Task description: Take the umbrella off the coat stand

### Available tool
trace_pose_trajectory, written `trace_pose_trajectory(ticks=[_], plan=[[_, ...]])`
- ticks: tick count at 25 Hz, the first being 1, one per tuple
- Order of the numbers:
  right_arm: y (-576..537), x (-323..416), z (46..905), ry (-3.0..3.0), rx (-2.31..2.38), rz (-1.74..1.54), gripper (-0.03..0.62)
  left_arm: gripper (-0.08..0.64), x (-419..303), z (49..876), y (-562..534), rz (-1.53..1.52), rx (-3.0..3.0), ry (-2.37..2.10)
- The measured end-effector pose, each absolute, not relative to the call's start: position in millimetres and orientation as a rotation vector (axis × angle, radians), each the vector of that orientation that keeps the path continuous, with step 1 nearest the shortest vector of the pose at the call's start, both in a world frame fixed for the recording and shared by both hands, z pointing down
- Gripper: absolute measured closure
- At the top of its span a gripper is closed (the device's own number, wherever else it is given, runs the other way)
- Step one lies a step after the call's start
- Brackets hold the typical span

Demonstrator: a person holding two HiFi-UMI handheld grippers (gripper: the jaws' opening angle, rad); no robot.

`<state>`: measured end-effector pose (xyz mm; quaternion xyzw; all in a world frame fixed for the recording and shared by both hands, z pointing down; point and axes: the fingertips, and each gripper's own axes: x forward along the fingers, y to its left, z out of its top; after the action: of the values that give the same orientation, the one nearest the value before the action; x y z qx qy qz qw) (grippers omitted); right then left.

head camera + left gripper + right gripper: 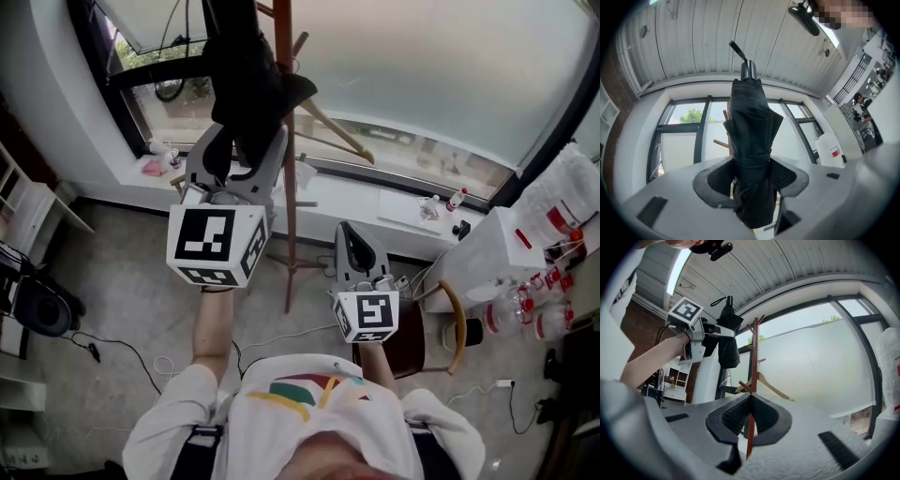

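Observation:
A black folded umbrella (248, 84) hangs upright in my left gripper (242, 155), just left of the wooden coat stand (284, 187). In the left gripper view the pads press on both sides of the umbrella (752, 126), and my left gripper (752, 176) is shut on its lower part. The right gripper view shows the umbrella (726, 341) held apart from the coat stand (752, 362), to its left. My right gripper (349, 234) sits lower, to the right of the pole. Its jaws (750, 401) stand together with nothing held; the pole shows behind them.
A wooden hanger (337, 131) hangs on the stand. A windowsill (375, 202) runs behind it. A wooden chair (450, 328) and a white cabinet (483, 258) with bottles stand to the right, shelves (23, 216) to the left. Cables (122, 352) lie on the floor.

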<state>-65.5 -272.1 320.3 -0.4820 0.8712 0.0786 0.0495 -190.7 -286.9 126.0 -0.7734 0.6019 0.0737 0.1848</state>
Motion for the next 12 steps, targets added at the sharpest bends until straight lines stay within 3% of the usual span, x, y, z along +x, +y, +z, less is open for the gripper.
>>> trace_pose_trajectory(ticks=[12], plan=[[-266,-87,320,2.686,-1.377,0.278,0.592,0.341,-202,201,-246,0.281,-2.153,1.815]])
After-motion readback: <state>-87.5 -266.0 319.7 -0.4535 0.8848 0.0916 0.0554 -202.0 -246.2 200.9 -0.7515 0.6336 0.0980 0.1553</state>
